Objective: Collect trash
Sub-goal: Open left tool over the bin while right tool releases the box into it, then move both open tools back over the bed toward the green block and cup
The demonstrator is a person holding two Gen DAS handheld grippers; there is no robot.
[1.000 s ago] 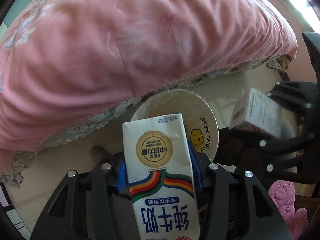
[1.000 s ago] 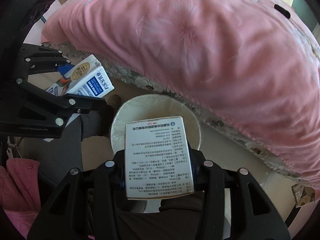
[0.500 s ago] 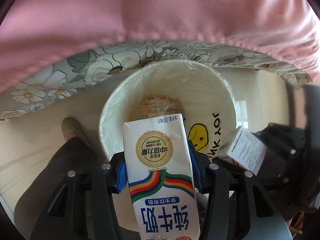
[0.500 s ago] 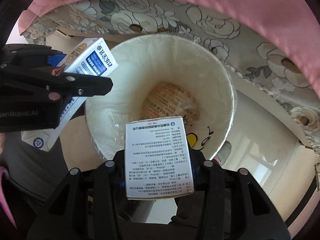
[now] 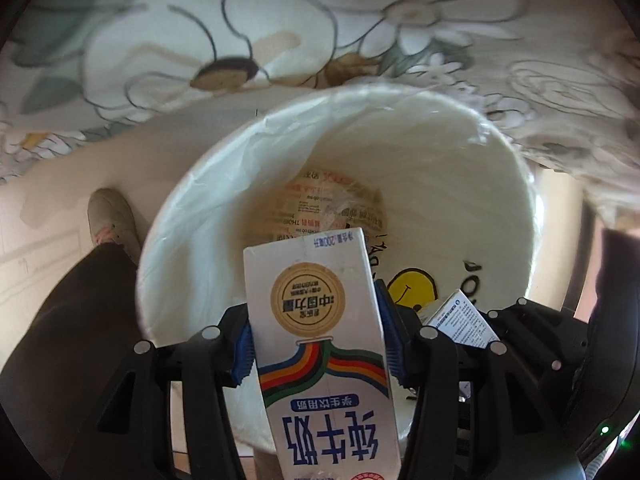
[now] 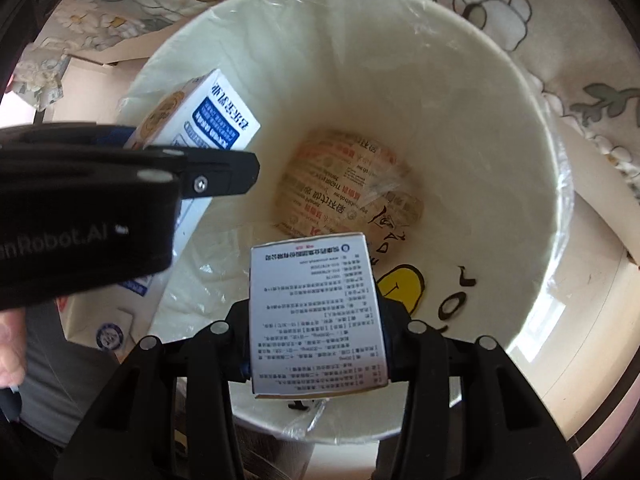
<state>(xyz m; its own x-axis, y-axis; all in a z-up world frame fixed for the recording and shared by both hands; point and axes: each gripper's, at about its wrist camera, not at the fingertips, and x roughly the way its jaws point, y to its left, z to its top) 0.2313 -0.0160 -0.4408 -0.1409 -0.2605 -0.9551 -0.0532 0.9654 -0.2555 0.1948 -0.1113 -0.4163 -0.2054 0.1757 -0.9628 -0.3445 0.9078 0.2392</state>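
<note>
My left gripper [image 5: 316,344] pinches a milk carton [image 5: 320,340] between its blue pads, and the carton hangs over the open mouth of the white trash bin [image 6: 532,128]. My right gripper [image 6: 316,332] pinches a small white box [image 6: 316,316] with printed text, also above the bin and just beside the carton. The bin has a clear plastic liner and a yellow smiley face on its wall. At its bottom lies 1 crumpled wrapper [image 6: 348,196] with red and black print. Behind the bin I see a floral bed sheet [image 5: 248,28]. A shoe [image 5: 112,216] stands on the floor at the left of the bin.
</note>
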